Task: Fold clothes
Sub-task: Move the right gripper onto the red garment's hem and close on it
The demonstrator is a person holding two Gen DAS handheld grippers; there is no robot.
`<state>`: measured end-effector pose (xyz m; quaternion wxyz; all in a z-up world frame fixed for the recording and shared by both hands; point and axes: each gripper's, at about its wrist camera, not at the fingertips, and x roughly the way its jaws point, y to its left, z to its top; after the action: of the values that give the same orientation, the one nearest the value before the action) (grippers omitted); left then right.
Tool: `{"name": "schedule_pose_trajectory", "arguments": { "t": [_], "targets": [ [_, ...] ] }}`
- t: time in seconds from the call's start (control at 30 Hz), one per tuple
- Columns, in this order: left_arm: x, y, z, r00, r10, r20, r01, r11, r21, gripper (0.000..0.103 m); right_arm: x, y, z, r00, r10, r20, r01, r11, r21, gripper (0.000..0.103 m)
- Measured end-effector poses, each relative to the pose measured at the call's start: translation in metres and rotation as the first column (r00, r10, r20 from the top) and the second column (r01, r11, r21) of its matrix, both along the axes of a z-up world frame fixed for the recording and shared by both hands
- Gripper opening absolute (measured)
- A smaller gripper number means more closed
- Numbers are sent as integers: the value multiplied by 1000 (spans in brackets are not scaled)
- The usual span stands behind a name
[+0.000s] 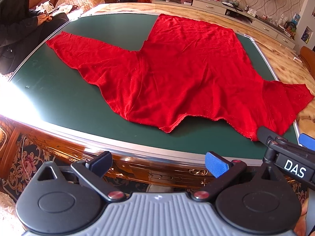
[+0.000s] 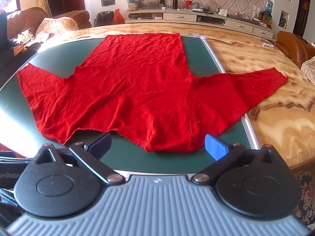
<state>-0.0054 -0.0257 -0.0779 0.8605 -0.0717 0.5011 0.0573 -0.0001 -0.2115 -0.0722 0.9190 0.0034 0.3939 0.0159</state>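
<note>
A red long-sleeved top (image 1: pixel 177 74) (image 2: pixel 133 90) lies spread flat on the green mat (image 1: pixel 78 102) (image 2: pixel 55 59), neck edge nearest me, both sleeves stretched out sideways. The right-hand sleeve (image 2: pixel 246 86) reaches past the mat onto the marble table. My left gripper (image 1: pixel 157 164) hangs open off the table's near edge, holding nothing. My right gripper (image 2: pixel 157 145) is open just above the neck edge, with the cloth below and between its fingers but not pinched. In the left wrist view the right gripper (image 1: pixel 283 137) appears at the lower right, over the near shoulder of the top.
The mat sits on a large marble-patterned table (image 2: pixel 275 118) with a carved wooden rim (image 1: pixel 137 169). A person in dark clothes (image 1: pixel 17 33) sits at the far left holding a phone. A sofa (image 2: pixel 65 19), a low cabinet (image 2: pixel 206 17) and a leather chair (image 2: pixel 295 47) stand beyond.
</note>
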Motion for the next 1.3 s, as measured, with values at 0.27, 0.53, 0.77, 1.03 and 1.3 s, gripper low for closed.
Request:
{"name": "schedule_pose_trajectory", "arguments": {
  "t": [0.27, 0.53, 0.77, 1.03, 1.3],
  "targets": [
    [2, 17, 13, 999, 20, 28, -21, 1000, 14, 103, 9, 10, 9, 995, 79, 56, -81, 996, 28, 103],
    [3, 93, 14, 992, 122, 33, -119, 990, -77, 103, 44, 77, 16, 936, 347, 53, -347, 938, 2, 103],
    [-5, 156, 8, 979, 199, 29, -197, 978, -73, 103, 66, 181, 6, 808, 589, 30, -585, 806, -91, 98],
    [-6, 193, -7, 964, 265, -5, -265, 963, -41, 103, 92, 280, -23, 677, 728, -105, -735, 663, -142, 62],
    [3, 201, -21, 963, 268, -29, -269, 962, -48, 103, 111, 311, -26, 626, 751, -212, -779, 593, -202, 15]
  ]
}}
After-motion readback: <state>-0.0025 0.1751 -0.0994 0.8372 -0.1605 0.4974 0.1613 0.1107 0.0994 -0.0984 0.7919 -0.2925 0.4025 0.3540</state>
